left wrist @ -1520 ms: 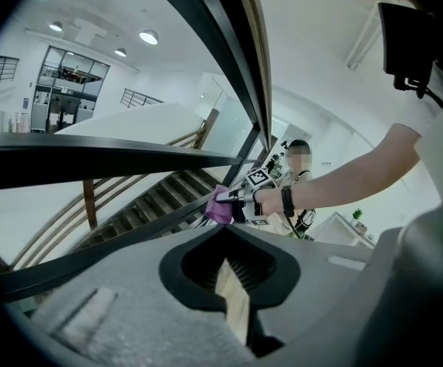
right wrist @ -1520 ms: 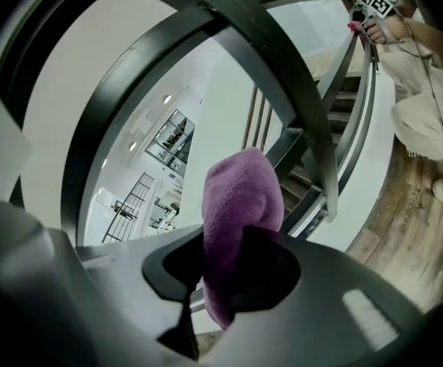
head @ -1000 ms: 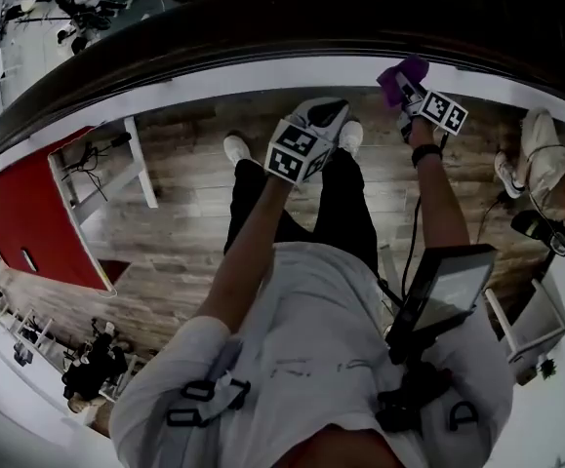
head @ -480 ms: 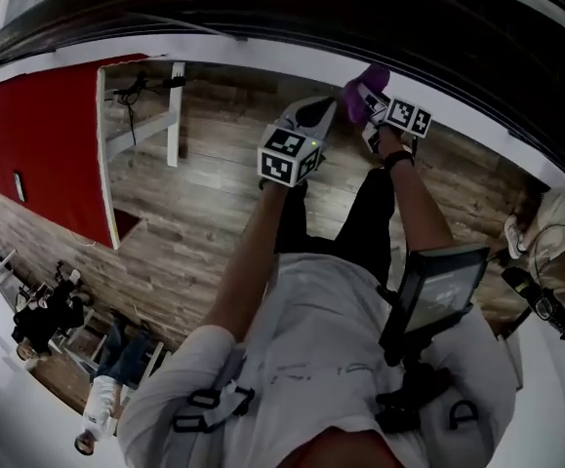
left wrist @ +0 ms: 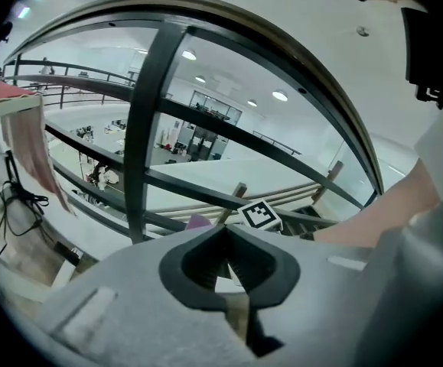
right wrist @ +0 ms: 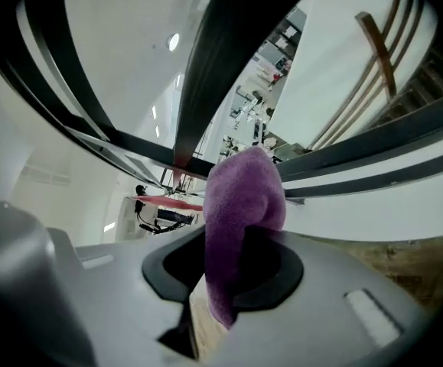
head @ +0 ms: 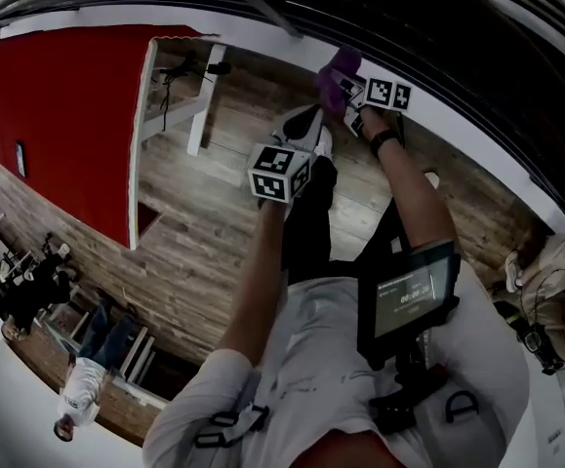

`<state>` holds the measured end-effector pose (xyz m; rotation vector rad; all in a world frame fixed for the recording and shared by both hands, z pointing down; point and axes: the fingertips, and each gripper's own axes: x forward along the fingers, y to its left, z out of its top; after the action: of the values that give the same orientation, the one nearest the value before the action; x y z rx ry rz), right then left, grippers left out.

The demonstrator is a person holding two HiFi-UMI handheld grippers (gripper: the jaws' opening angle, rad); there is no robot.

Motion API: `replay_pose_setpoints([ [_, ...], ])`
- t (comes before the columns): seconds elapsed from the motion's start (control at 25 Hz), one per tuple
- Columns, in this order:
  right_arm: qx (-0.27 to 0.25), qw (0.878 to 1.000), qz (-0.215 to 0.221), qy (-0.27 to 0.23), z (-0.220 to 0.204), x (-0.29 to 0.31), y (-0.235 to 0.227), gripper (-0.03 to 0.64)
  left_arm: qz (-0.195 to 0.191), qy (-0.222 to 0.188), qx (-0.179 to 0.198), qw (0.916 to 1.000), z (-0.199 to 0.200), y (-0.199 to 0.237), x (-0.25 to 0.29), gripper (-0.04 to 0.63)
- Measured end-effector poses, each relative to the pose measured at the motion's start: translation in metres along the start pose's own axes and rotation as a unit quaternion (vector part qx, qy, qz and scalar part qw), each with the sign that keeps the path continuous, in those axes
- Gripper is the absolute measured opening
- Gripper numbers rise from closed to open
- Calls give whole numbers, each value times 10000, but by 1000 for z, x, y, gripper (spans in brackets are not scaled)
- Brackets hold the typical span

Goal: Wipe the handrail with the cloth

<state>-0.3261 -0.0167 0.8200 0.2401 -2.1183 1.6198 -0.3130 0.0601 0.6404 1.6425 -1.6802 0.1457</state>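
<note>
cloth [head: 337, 74]: purple, is clamped in right gripper [head: 352, 96], upper centre of head view, close under dark handrail [head: 438, 57] | left gripper [head: 304, 125]: jaws are pressed together, nothing is held, mid-frame

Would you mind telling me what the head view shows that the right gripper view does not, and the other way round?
Only the head view shows the left gripper, the person's white shirt and the screen on their chest. Only the right gripper view shows the jaws of the right gripper shut on a fold of the purple cloth. Both show the purple cloth, the dark railing and the red table.
</note>
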Motion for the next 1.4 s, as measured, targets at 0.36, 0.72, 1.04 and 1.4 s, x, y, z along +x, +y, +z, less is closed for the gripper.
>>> replay_pose_setpoints([
  [0.36,391,9987,332,-62,26,111,22,75,357,-245,-330,9985,-18,62,-8,0],
  [0.72,950,9910,687,-650,49,142,1,75,378,-557,-269,9974,-23,76,2,0],
  [1.04,1286,9846,585,-1031,49,119,-39,75,348,-469,-305,9978,-58,68,11,0],
  [1.4,1522,9770,489,-1414,58,23,-84,75,183,-513,-361,9979,-71,13,41,-2],
])
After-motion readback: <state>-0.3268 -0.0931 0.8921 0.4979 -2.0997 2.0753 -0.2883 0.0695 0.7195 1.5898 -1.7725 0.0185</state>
